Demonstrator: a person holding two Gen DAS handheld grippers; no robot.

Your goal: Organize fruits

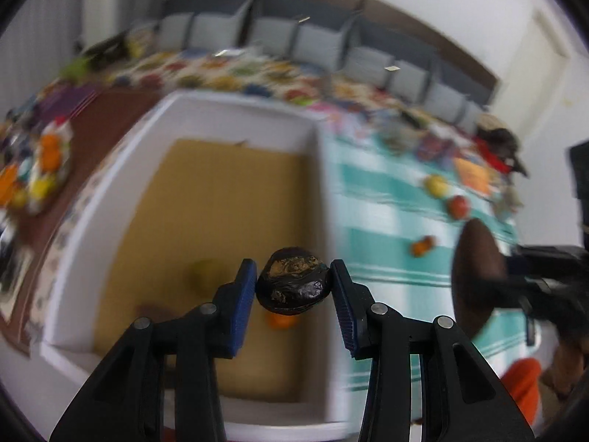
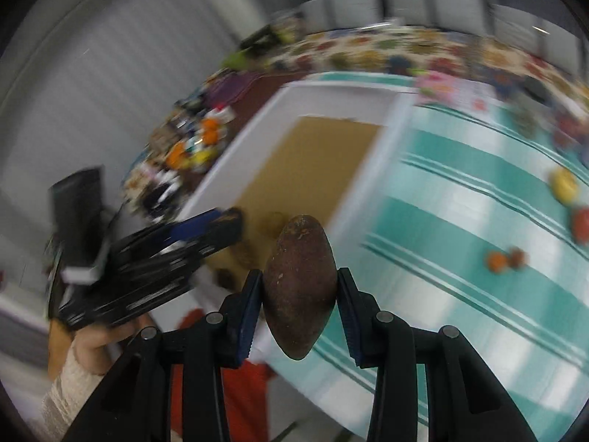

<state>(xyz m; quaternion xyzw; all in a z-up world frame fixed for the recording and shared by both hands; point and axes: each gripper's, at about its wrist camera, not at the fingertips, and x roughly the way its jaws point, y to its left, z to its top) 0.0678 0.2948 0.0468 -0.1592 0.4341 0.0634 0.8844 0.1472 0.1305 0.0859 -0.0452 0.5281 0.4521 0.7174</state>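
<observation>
Both grippers are loaded. The left gripper clamps a dark wrinkled fruit above the white box; the right gripper clamps a brown oval fruit beside it. Some fruit already lies in the box. Several loose fruits remain on the striped tabletop.

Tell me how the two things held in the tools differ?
The left tool holds a black wrinkled fruit, glossy and squat; the right tool holds a brown oval fruit, matte and larger, standing on end. Both are clamped between blue pads, lifted clear of the striped cloth.
</observation>
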